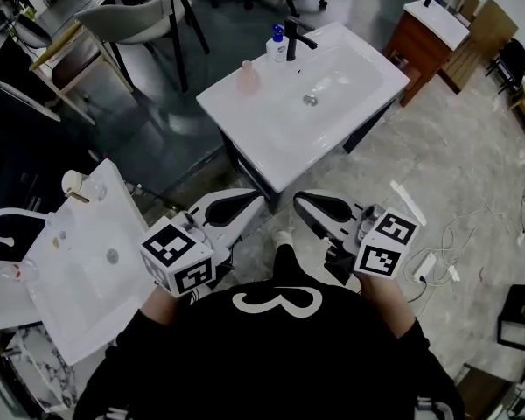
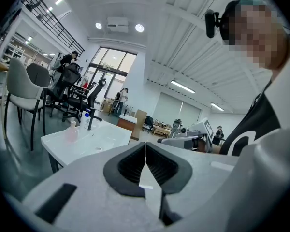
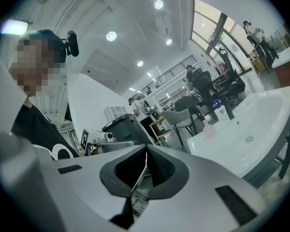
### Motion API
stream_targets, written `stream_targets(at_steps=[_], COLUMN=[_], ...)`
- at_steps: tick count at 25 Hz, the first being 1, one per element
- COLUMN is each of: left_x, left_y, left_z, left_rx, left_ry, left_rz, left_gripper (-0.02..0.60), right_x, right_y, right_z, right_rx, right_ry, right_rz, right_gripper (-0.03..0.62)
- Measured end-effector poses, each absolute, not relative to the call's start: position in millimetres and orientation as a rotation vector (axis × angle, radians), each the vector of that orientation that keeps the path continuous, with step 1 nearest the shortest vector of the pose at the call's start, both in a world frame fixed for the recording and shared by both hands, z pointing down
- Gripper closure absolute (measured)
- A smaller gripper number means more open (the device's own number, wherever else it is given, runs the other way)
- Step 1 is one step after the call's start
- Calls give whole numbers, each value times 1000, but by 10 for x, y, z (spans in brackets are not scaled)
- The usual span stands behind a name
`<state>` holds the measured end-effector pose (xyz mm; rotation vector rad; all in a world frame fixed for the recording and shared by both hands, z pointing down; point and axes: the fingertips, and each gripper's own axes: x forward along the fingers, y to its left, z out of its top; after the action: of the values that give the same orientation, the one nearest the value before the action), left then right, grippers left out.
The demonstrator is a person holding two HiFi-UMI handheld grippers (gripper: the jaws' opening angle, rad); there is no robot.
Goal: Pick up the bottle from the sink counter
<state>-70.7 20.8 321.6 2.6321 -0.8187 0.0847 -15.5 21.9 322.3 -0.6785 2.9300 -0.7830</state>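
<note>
Grey glossy floor is seen w/ chairs; ceiling spots are lit, big windows at back.

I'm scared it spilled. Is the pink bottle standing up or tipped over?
Standing up: the pink bottle rests on the sink counter, neck pointing up.

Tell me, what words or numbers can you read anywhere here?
No text here can be read.
Blue-capped bottle: label too small to read.
Pink bottle: no label shows.
Left marker cube and right marker cube: square patterns only, no letters.
Black shirt: a white looping design, not clearly a letter.
</note>
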Motion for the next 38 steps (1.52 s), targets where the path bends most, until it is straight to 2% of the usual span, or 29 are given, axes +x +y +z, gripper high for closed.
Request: stream_targets(at_steps=[21,38], left_x=[-429,-864], left_y=[-1439,-2295], left_z=[3353,3674], left_rx=[2538,2475], left_ry=[-1097,-1199], left_rz=[148,195], left_gripper=[565,562], right_x=[196,4], right_y=[-1457,-2126], right_z=[3313,3605], right_rx=[-458,-521], right_ry=[2956,2950], right_rz=[-833,-946], right_gripper=[579,580])
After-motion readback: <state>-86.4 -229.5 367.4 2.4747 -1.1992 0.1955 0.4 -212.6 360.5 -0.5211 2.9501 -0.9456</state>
